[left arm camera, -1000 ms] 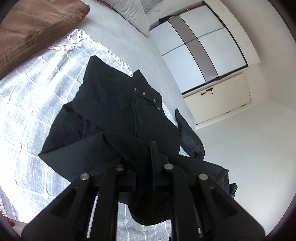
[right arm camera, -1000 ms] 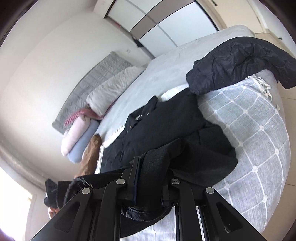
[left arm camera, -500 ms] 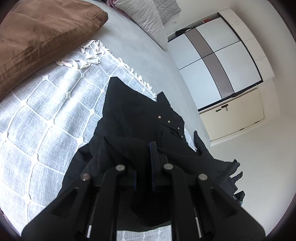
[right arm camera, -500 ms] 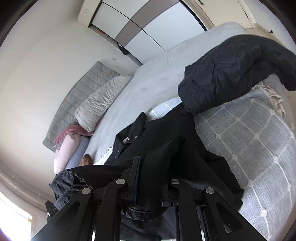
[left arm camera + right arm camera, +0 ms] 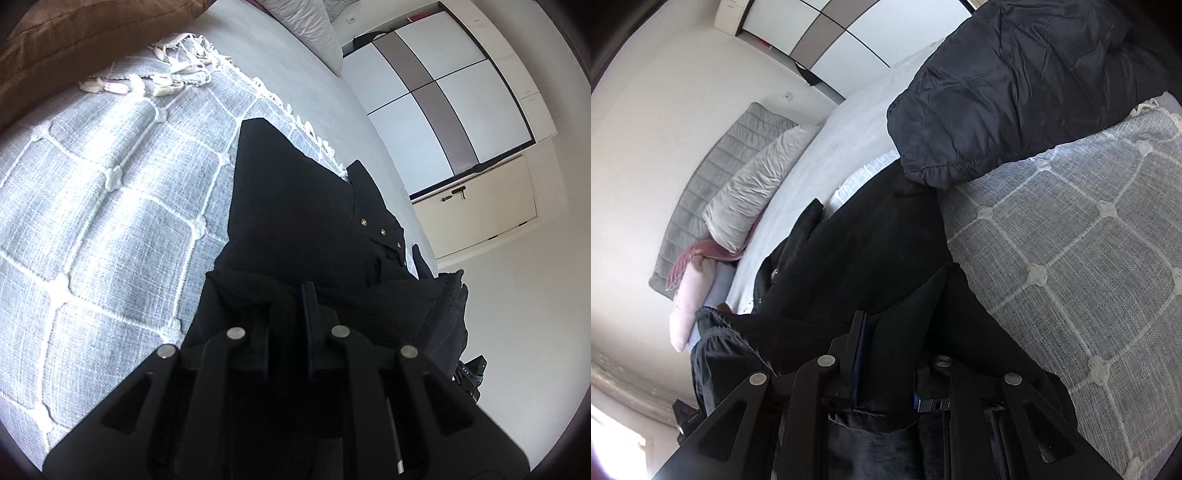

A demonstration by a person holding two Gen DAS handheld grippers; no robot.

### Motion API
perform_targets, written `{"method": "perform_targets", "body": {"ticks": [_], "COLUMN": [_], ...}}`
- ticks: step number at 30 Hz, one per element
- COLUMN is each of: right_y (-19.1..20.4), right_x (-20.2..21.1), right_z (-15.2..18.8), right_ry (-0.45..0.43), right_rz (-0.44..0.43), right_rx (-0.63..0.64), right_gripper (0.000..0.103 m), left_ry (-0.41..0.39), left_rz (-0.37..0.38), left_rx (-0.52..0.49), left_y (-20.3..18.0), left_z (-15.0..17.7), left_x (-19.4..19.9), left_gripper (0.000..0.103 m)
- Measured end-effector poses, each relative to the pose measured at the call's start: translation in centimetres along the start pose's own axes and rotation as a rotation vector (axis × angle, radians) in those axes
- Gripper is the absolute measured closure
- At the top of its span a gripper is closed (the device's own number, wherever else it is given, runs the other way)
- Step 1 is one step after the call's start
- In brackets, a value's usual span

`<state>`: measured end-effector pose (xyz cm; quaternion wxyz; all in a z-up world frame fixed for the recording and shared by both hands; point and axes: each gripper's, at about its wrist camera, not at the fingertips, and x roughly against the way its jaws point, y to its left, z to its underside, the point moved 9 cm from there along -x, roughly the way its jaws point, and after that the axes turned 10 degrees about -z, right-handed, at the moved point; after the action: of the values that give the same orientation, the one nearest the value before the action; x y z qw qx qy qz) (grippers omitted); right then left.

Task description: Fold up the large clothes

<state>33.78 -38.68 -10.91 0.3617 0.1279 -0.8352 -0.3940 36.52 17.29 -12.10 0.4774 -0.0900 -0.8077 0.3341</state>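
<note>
A black coat (image 5: 295,206) with brass snaps (image 5: 382,232) lies on the grey checked blanket (image 5: 110,221) of a bed. My left gripper (image 5: 286,295) hangs low over it, with a folded-over edge of the coat between its fingers; the jaws are opening slightly and the cloth still fills the gap. In the right wrist view the same coat (image 5: 871,251) runs toward the pillows. My right gripper (image 5: 890,325) has a bunch of the coat's black cloth wedged between its fingers, and its jaws are also easing open.
A dark padded jacket (image 5: 1015,85) lies on the blanket (image 5: 1071,240) just beyond the coat. A brown cushion (image 5: 74,33) sits at the blanket's fringed end. Grey and pink pillows (image 5: 757,192) lean at the headboard. A wardrobe (image 5: 443,92) stands past the bed.
Both grippers have come down and forward over the bed, carrying the coat's edge across the rest of the coat. The coat and blanket now fill far more of both views.
</note>
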Motion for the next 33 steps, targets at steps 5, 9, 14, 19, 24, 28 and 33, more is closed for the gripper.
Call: {"method": "perform_targets", "body": {"ticks": [5, 9, 14, 19, 24, 28, 33], "right_y": [1.8, 3.6, 4.1, 3.4, 3.1, 2.9, 6.1], "right_x": [2.6, 6.7, 9.1, 6.2, 1.4, -0.8, 2.3], "right_z": [-0.1, -1.4, -2.2, -1.3, -1.7, -1.3, -1.2], "right_ry": [0.022, -0.045, -0.067, 0.034, 0.080, 0.067, -0.086], "right_rz": [-0.018, -0.031, 0.065, 0.209, 0.291, 0.338, 0.403], "right_rx": [0.015, 0.083, 0.217, 0.380, 0.456, 0.478, 0.627], "right_gripper": [0.076, 0.048, 0.044, 0.043, 0.043, 0.083, 0.098], "left_ry": [-0.020, -0.115, -0.152, -0.127, -0.098, -0.094, -0.293], "left_rz": [-0.009, -0.015, -0.236, -0.372, -0.403, -0.381, -0.342], "left_rx": [-0.036, -0.121, -0.369, -0.581, -0.574, -0.482, -0.487], "left_y": [-1.3, -2.5, -2.6, -2.6, -3.1, -3.5, -6.8], "left_z": [0.2, -0.5, -0.1, 0.4, -0.7, -0.8, -1.2], "left_x": [3.8, 8.1, 8.3, 4.1, 0.0, -0.4, 5.5], "left_gripper": [0.036, 0.027, 0.026, 0.026, 0.039, 0.093, 0.097]}}
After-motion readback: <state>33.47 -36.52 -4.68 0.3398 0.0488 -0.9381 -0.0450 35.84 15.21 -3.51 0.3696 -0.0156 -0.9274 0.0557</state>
